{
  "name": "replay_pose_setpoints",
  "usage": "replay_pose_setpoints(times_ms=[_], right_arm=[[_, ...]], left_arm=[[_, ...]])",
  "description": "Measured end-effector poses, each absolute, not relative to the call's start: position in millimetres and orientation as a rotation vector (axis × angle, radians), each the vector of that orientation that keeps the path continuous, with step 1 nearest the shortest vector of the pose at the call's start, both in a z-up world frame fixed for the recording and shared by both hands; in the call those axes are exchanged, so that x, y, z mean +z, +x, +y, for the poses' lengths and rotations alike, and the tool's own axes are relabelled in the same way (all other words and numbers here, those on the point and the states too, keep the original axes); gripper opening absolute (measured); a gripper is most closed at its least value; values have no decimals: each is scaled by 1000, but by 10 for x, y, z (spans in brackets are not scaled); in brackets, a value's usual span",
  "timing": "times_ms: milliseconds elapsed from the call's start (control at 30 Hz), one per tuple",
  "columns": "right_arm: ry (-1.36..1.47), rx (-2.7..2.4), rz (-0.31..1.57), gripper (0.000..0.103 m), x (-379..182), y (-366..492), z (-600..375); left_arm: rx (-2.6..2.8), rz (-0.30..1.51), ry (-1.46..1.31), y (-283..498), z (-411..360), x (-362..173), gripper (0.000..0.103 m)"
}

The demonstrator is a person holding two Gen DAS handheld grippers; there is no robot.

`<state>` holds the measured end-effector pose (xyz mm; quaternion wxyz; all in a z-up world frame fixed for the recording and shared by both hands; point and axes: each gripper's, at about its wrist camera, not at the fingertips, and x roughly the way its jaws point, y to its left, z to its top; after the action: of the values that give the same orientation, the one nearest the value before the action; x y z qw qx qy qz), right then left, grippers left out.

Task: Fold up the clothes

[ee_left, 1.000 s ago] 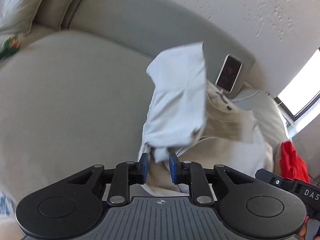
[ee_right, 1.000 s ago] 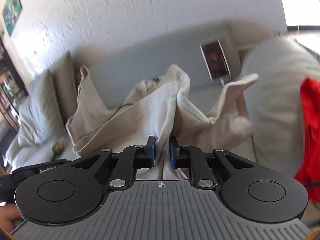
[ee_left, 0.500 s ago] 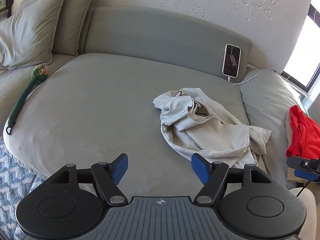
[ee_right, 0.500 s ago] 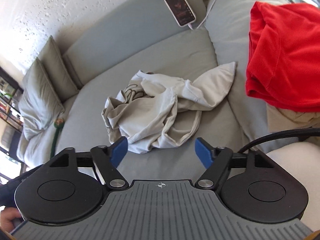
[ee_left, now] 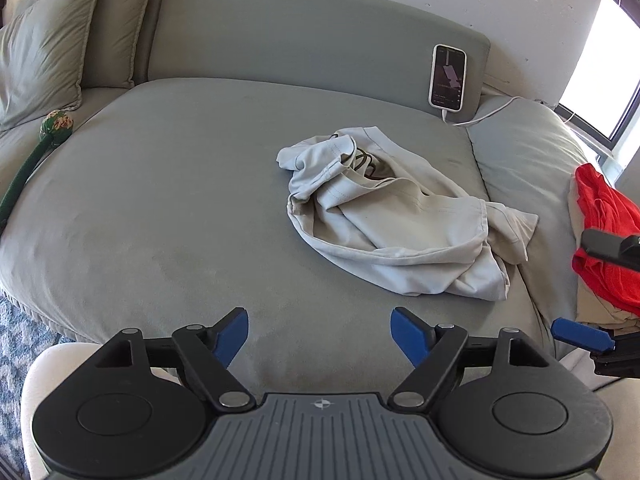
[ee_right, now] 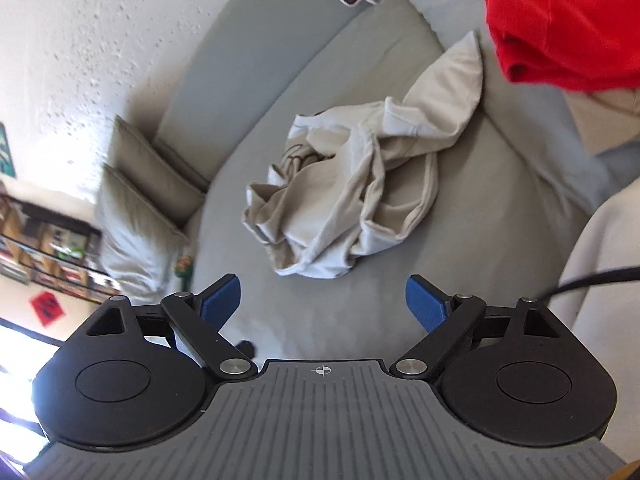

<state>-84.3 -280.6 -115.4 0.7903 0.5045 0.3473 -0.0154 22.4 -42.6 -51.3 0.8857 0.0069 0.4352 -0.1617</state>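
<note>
A crumpled beige T-shirt [ee_left: 384,216] lies in a heap on the grey sofa cushion [ee_left: 168,208], right of its middle; the right wrist view shows the same beige T-shirt [ee_right: 352,196] ahead of the fingers. My left gripper [ee_left: 318,336] hangs over the cushion's front part, short of the shirt, jaws opening with nothing between them. My right gripper [ee_right: 322,304] is likewise short of the shirt, jaws opening and empty; one of its blue fingertips [ee_left: 580,336] shows at the right edge of the left wrist view.
A red garment [ee_left: 604,232] lies on a pile on the sofa's right side, seen as a red garment [ee_right: 560,20] at top right. A phone [ee_left: 448,77] on a cable leans on the backrest. Pillows [ee_left: 36,60] and a green toy [ee_left: 36,152] sit at left.
Both grippers were shut on the shirt held in the air; they opened and the shirt dropped onto the cushion in a heap. Both grippers have drawn back and the right one rolled.
</note>
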Motion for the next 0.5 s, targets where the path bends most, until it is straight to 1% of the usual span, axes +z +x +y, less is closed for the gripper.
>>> replay_pose_setpoints(times_ms=[100, 200, 267, 400, 433, 467, 500], right_arm=[[1246, 70, 652, 90, -1212, -875, -2845], [1422, 155, 515, 90, -1276, -915, -2923], [1374, 94, 487, 90, -1226, -906, -2948], [1132, -35, 497, 89, -1086, -820, -2910], [1085, -56, 491, 85, -1076, -799, -2894], [1036, -79, 485, 79, -1077, -769, -2885], [988, -102, 478, 75, -1079, -740, -2877]], left_arm=[[-332, 904, 14, 231, -416, -515, 77], [-324, 904, 8, 245, -406, -527, 77], [-319, 902, 6, 257, -403, -538, 77], [-310, 899, 1, 303, -417, -594, 77], [-309, 898, 2, 318, -425, -612, 77], [-307, 898, 5, 329, -437, -629, 77], [-306, 898, 7, 338, -447, -644, 77]])
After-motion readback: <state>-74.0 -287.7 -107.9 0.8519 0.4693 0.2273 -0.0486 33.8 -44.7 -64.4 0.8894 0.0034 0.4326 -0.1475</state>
